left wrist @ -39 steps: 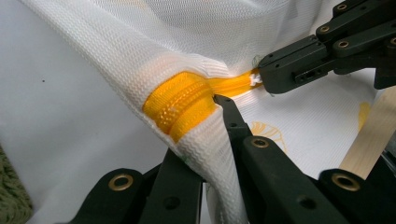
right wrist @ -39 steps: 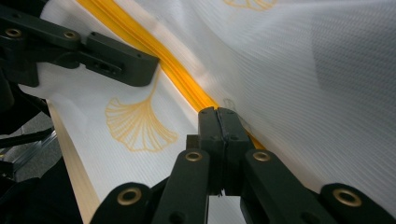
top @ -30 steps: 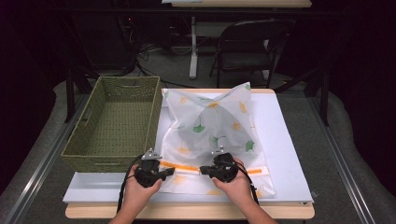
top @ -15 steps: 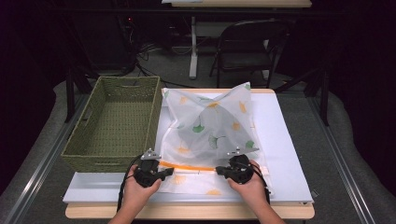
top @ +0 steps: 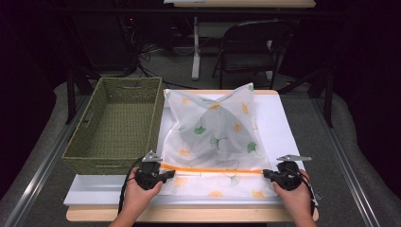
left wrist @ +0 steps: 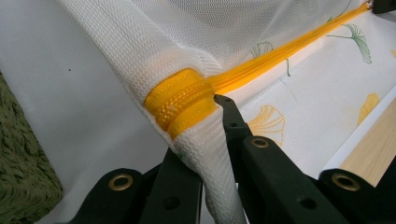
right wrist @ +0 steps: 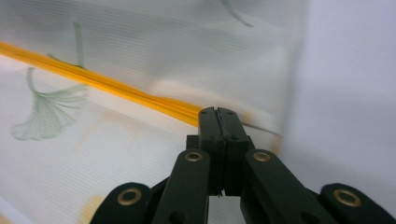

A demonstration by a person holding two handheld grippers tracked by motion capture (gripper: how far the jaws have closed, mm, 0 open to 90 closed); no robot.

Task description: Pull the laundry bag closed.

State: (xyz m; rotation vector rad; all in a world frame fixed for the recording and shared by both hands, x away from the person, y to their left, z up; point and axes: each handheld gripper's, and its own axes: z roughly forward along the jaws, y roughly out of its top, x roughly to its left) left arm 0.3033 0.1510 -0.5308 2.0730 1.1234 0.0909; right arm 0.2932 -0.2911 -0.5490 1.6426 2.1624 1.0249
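A white mesh bag (top: 213, 127) printed with ginkgo leaves lies on the white board (top: 279, 118). An orange zipper (top: 213, 170) runs across its near part. My left gripper (top: 169, 175) is shut on the bag's left corner, pinching the mesh just below the orange zipper end (left wrist: 182, 102); the left gripper (left wrist: 205, 123) has cloth between its jaws. At the zipper's right end, my right gripper (top: 265, 174) is shut. In the right gripper view the right gripper (right wrist: 218, 114) meets the zipper (right wrist: 107, 86) with its jaws pressed together, the pull hidden between them.
A green woven basket (top: 113, 125) stands left of the board, close to my left gripper. The wooden table edge (top: 189, 213) runs just in front of both hands. A folding chair (top: 246, 47) and cables sit on the floor beyond the table.
My right gripper has slid right along the zipper, from near the bag's middle to its right edge. The left gripper has held the left corner in place.
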